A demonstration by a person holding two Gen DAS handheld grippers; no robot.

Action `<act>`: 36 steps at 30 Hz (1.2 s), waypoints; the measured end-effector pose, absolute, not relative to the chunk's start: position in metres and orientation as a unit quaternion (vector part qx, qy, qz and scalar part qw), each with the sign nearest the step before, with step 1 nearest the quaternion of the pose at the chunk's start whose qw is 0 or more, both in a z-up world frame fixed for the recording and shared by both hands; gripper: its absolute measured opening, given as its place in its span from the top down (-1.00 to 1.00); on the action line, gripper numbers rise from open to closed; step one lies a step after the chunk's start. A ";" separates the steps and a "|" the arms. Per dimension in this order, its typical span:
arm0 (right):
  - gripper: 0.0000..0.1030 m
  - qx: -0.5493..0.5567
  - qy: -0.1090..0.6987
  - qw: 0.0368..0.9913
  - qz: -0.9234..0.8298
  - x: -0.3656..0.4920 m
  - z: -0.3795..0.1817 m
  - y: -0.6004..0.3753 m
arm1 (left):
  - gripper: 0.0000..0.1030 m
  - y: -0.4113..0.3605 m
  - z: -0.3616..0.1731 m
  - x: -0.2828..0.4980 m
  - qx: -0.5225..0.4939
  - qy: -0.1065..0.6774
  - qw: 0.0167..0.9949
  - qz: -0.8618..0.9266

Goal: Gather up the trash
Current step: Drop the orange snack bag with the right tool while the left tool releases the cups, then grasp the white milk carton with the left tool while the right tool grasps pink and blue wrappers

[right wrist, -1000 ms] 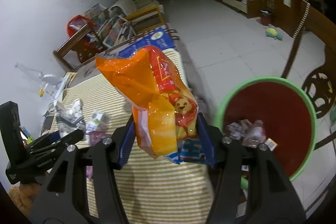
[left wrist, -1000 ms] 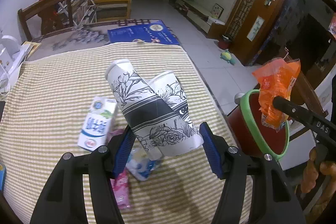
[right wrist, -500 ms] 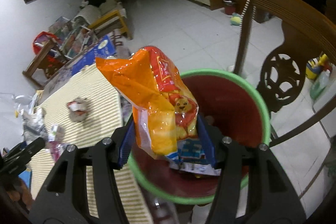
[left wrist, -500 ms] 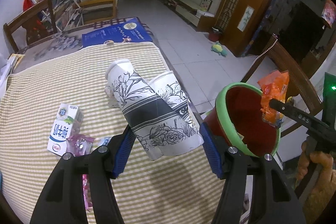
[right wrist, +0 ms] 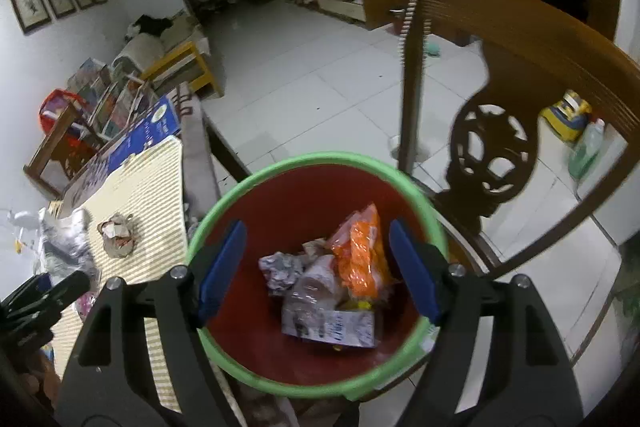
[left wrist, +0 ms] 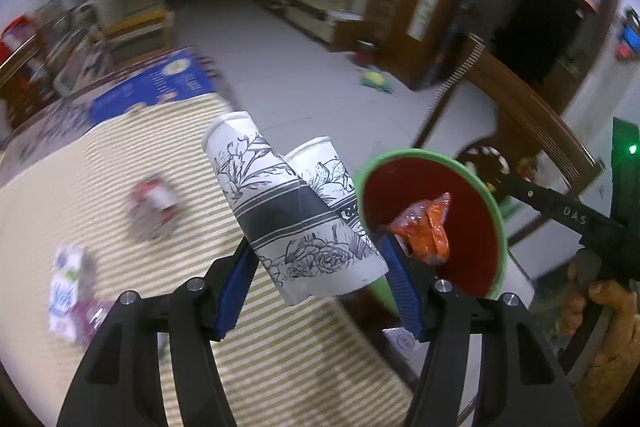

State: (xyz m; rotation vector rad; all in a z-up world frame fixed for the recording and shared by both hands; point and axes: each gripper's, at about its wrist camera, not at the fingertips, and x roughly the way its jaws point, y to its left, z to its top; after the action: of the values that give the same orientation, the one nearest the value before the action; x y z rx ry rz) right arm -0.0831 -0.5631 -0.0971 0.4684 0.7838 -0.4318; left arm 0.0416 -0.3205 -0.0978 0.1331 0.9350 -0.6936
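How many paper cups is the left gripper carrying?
2: both paper cups are clamped together in the left gripper, the rear cup partly hidden behind the front one.

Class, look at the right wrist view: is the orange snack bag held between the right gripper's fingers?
No. The orange snack bag lies in the bin among other trash, below the opening right gripper.

light: dim indoor, cool cast, brightest on the tiled floor [right wrist: 320, 75] | source: glowing strip in the far room beyond that floor | blur: left wrist view smeared, worst on striped bench cloth [left wrist: 100, 163]; right wrist view sharper | edges: fisheye bending, black corner vignette
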 end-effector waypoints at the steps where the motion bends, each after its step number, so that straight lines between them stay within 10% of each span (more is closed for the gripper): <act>1: -0.41 0.226 0.372 0.874 -0.214 -0.089 -0.095 -0.568 | -0.15 -0.329 -0.098 0.041 0.067 0.441 0.829 -0.336; 14: -0.41 0.263 0.347 0.847 -0.306 -0.155 -0.093 -0.604 | 0.03 -0.437 -0.107 0.035 0.125 0.436 0.774 -0.442; 18: -0.41 0.269 0.345 0.845 -0.307 -0.159 -0.093 -0.602 | -0.23 -0.435 -0.104 0.037 0.118 0.436 0.774 -0.444; 36: -0.44 0.225 0.380 0.880 -0.177 -0.074 -0.095 -0.515 | -0.39 -0.169 -0.134 0.115 0.038 0.479 0.867 -0.129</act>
State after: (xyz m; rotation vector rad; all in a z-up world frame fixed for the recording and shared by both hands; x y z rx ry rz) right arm -0.0736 -0.5147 -0.0945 0.4696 0.7924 -0.3679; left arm 0.1153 -0.1689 -0.1342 0.0800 1.0034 -0.2692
